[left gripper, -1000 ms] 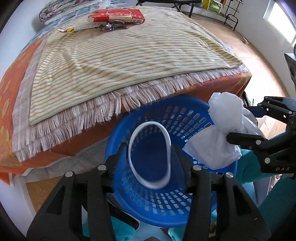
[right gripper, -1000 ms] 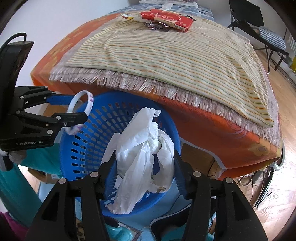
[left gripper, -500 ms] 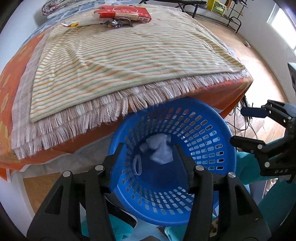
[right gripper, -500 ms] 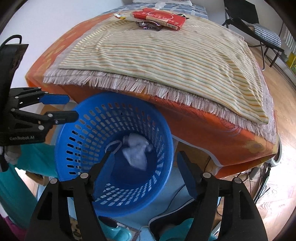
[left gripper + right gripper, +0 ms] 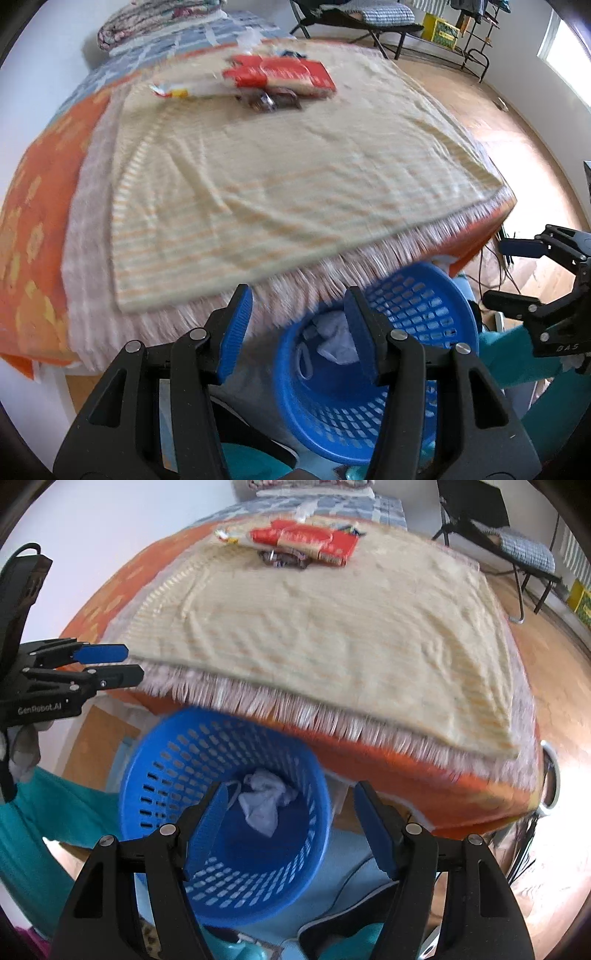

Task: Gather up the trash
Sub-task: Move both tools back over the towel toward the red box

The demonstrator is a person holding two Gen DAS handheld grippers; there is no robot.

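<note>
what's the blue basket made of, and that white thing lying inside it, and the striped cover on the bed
Blue basket: looks like moulded plastic, smooth, with rows of punched slots.
White thing inside it: probably a thin plastic bag, crumpled and slightly translucent.
Striped cover: woven fabric, matte, with a fringe along its edge; the blur hides the weave.

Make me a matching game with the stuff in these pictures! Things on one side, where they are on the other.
Things:
1. white plastic bag
2. red packet
3. blue basket
4. striped blanket

Places:
A. spread over the bed
B. on the floor by the bed
C. at the bed's far end
D. inside the basket

Pairs: 1-D, 2-C, 3-B, 4-A
</note>
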